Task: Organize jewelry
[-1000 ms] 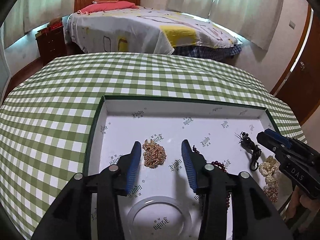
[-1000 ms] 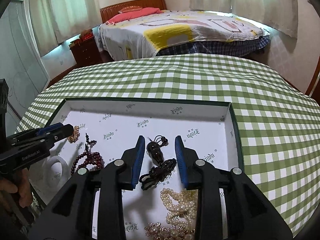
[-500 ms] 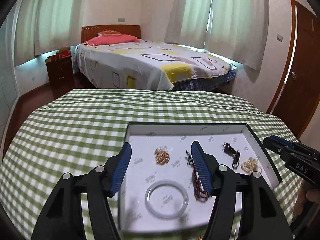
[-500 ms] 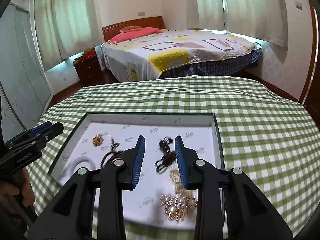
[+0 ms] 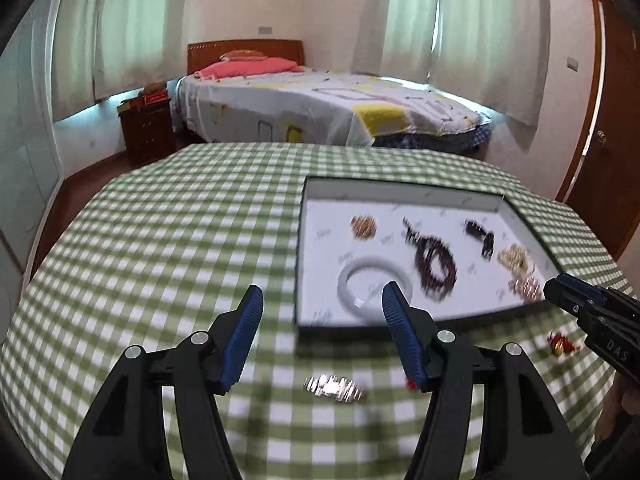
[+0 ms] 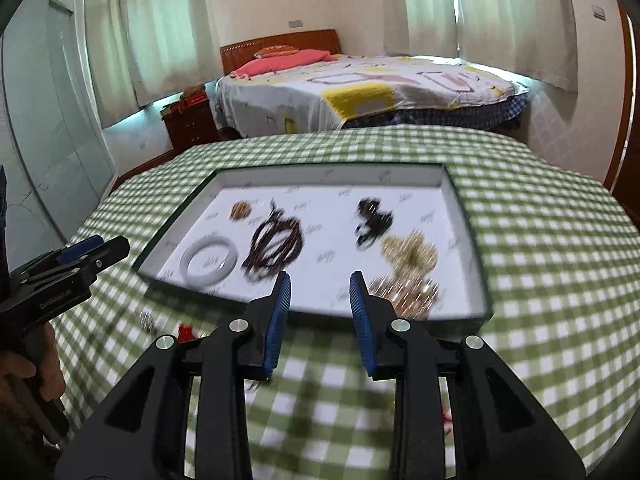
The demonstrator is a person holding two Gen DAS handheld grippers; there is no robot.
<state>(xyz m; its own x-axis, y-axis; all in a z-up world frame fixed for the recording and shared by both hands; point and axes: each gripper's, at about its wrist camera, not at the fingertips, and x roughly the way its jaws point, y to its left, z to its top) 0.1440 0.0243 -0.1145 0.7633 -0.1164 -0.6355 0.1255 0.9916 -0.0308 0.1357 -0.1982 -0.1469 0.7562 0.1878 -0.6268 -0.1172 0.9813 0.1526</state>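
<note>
A dark-rimmed tray (image 5: 400,190) lined in white holds a white bangle (image 5: 374,286), a gold piece (image 5: 363,226), dark red beads (image 5: 434,262), a black cord piece (image 5: 480,236), pearls (image 5: 514,258) and a rose-gold cluster (image 5: 528,286). My left gripper (image 5: 324,300) hovers open and empty over the cloth before the tray. A silver bracelet (image 5: 334,388) lies on the cloth beneath it. My right gripper (image 6: 320,286) stands open with nothing between its fingers, at the near rim of the tray (image 6: 332,172). A red trinket (image 5: 562,344) lies outside the tray.
The round table wears a green checked cloth (image 5: 180,240). Small blurred pieces lie on it near the tray's front edge, one red (image 6: 186,332). A hand (image 6: 24,372) holds the left gripper (image 6: 116,246). A bed (image 5: 320,108) and nightstand stand beyond.
Both grippers have drawn back from inside the tray to the cloth in front of it, empty. The left jaws have widened. The gold piece and black cord stay in the tray.
</note>
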